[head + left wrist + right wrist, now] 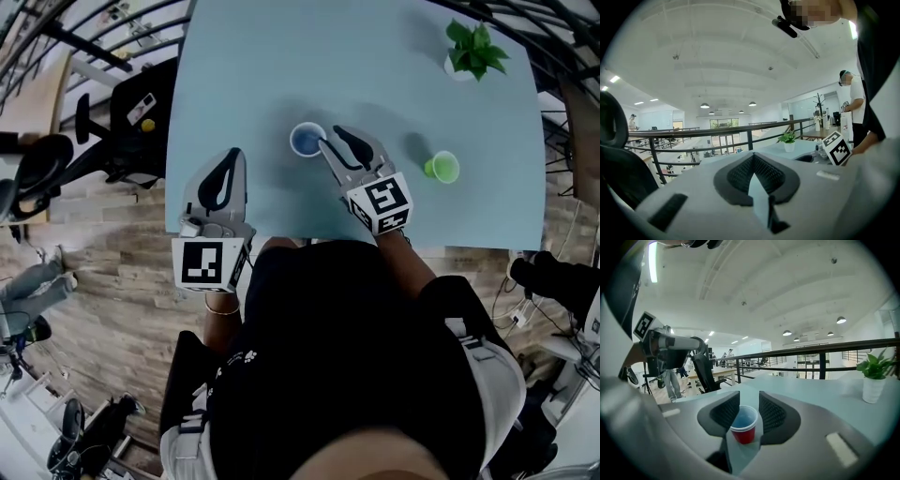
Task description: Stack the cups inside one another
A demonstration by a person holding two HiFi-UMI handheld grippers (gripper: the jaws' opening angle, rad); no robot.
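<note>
A red cup (pixel 307 140) with a blue cup nested inside stands upright on the light blue table (pixel 375 75). My right gripper (pixel 328 134) hovers just right of it, one fingertip at its rim. In the right gripper view the red cup (pixel 743 430) shows through the narrow gap just beyond my right gripper (pixel 749 397), whose pads do not press on it. A green cup (pixel 442 167) stands alone to the right. My left gripper (pixel 232 153) hangs at the table's near left, fingertips together, nothing held; in its own view the left gripper (pixel 753 154) points across the table.
A small potted plant (pixel 473 49) stands at the table's far right corner. A black railing (pixel 820 350) runs behind the table. An office chair (pixel 56 159) is on the floor to the left. Other people stand in the background.
</note>
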